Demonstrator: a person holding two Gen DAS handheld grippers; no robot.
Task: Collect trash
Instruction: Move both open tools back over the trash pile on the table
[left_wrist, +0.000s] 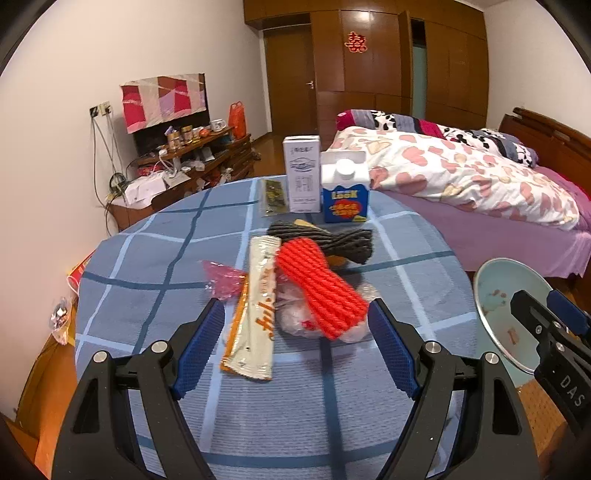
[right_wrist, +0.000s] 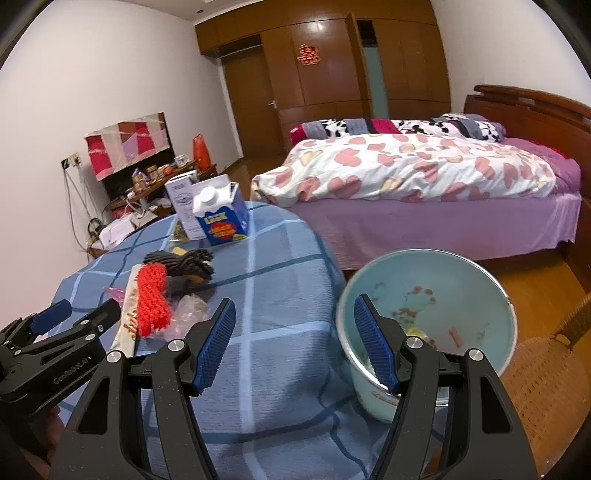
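Observation:
Trash lies on the blue checked tablecloth (left_wrist: 147, 295): a long white and orange wrapper (left_wrist: 256, 310), a red foam net (left_wrist: 321, 288) on a clear plastic bag (left_wrist: 295, 321), a pink wrapper (left_wrist: 223, 278) and a dark foam net (left_wrist: 325, 238). My left gripper (left_wrist: 295, 314) stands open just short of the heap, with nothing between its blue pads. My right gripper (right_wrist: 295, 314) is also open and holds nothing; its right finger hangs over the pale blue basin (right_wrist: 461, 295). In the right wrist view the left gripper (right_wrist: 79, 312) shows at the left, by the red foam net (right_wrist: 153, 302).
A white carton (left_wrist: 301, 173), a blue and white carton (left_wrist: 345, 192) and a flat dark packet (left_wrist: 274, 197) stand at the table's far edge. The basin (left_wrist: 491, 295) sits beside the table on the right, next to a wicker chair (right_wrist: 543, 373). A bed (right_wrist: 424, 177) lies beyond.

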